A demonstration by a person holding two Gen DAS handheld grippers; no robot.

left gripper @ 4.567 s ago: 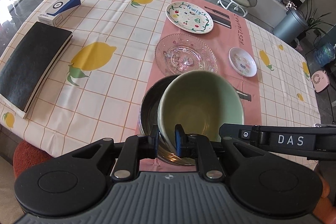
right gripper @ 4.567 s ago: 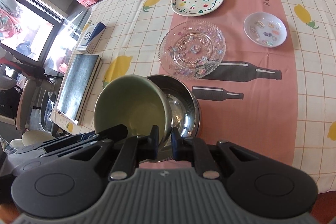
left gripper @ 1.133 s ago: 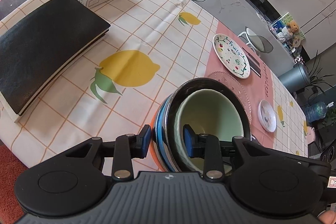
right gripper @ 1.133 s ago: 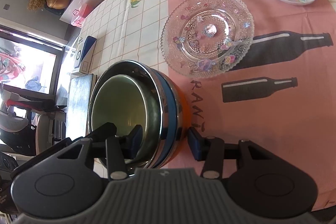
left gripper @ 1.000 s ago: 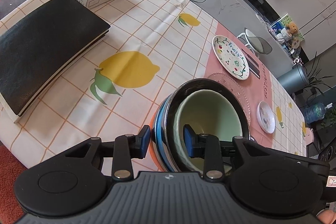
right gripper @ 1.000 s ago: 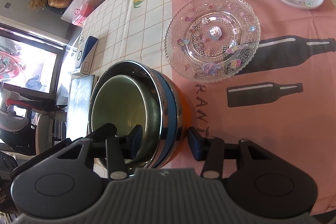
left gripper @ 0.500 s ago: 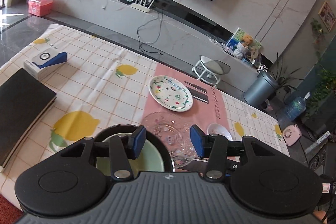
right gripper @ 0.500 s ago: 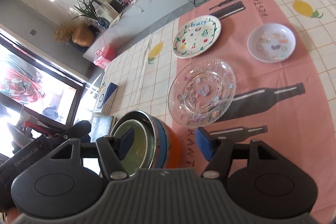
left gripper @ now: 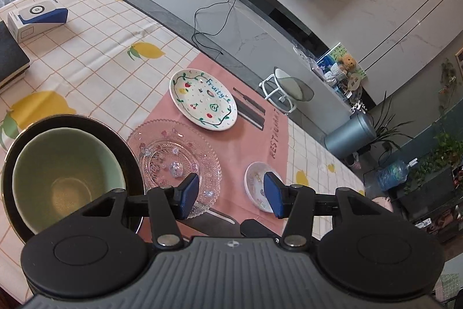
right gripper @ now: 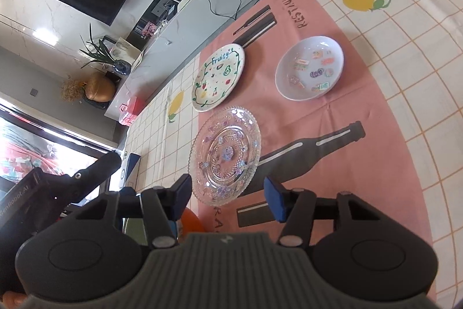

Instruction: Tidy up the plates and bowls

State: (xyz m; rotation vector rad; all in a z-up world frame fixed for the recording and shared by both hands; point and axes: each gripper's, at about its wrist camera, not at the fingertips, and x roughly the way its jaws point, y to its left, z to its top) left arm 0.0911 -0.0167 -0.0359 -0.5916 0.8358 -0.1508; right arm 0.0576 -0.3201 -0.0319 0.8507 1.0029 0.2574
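Observation:
A green bowl [left gripper: 62,170] sits nested in a steel bowl [left gripper: 127,152] at the near left of the table; the stack's orange and blue side [right gripper: 189,220] shows in the right wrist view. A clear glass plate [left gripper: 173,155] [right gripper: 227,154] lies beside it. A white "Fruity" plate [left gripper: 204,100] [right gripper: 218,77] lies farther back. A small white dish [left gripper: 256,184] [right gripper: 309,68] lies to the right. My left gripper [left gripper: 231,193] is open and empty above the glass plate and the dish. My right gripper [right gripper: 228,197] is open and empty above the glass plate's near edge.
A blue and white box [left gripper: 37,16] and a black book [left gripper: 10,57] lie on the lemon tablecloth at the left. A pink runner [right gripper: 332,141] covers the middle. A stool [left gripper: 286,89] and a grey bin [left gripper: 348,135] stand beyond the table's far edge.
Both grippers have let go of the bowl stack, opened wide, and lifted and turned toward the plates. The green bowl now rests inside the steel bowl.

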